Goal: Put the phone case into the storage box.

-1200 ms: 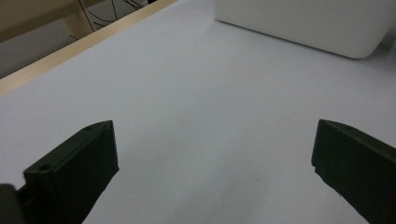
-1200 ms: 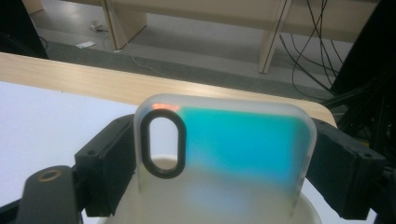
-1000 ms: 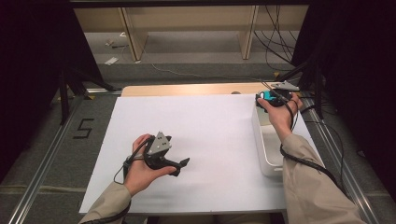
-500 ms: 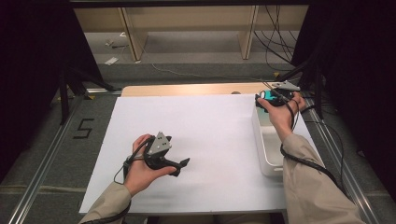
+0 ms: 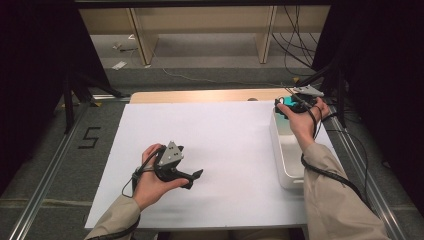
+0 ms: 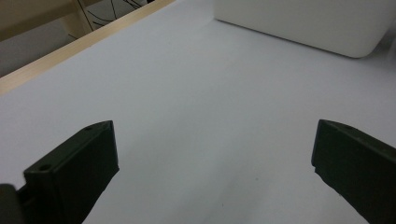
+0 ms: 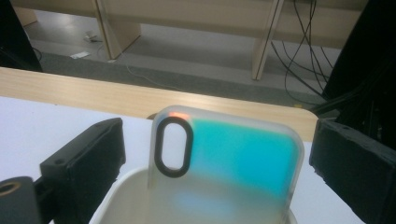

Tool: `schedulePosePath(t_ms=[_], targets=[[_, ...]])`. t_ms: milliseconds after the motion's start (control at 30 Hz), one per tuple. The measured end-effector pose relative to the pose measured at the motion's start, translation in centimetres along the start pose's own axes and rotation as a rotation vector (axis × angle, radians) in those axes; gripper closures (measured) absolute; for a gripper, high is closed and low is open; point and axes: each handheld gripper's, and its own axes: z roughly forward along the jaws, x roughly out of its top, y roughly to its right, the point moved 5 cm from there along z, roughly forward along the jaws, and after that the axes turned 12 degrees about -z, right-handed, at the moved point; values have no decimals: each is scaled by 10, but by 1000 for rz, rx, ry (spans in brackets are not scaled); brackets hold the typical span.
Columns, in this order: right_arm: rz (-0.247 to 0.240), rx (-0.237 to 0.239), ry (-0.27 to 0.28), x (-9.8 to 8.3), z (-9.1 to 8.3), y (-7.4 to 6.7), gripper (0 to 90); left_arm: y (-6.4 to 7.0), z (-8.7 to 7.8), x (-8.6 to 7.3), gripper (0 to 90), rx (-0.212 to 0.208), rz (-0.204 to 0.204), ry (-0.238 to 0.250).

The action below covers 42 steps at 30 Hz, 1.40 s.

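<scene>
Leaning on the far rim of the white bin (image 7: 140,186), a teal phone case (image 7: 229,154) stands between the right gripper (image 7: 210,158)'s released jaws; the left gripper (image 6: 210,154) is spread wide, holding nothing.

Setting: lab or test bay, rigged for recording. Evidence: white sheet (image 5: 220,145) laid over a wooden table (image 5: 200,96); black curtains (image 5: 30,75) closing off both sides; metal rails (image 5: 45,192) along the floor beside the table; a "5" (image 5: 90,137) marked on grey carpet; loose black cables (image 5: 295,45) trailing over the floor behind; bare wooden shelving legs (image 5: 140,35) at the back; scraps of litter (image 5: 119,65) on the floor. No household furnishing.
</scene>
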Motion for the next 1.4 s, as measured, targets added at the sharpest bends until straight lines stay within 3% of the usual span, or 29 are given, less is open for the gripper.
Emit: schedulePosePath(t_ms=[567, 1067, 1400], targets=[[-6, 53, 20, 7, -19, -11, 66, 0, 0, 0, 0, 0, -2, -3], [-50, 155, 40, 7, -41, -30, 98, 0, -1, 1, 2, 3, -8, 4], [-60, 198, 52, 5, -56, -37, 120, 0, -1, 1, 12, 2, -8, 0]])
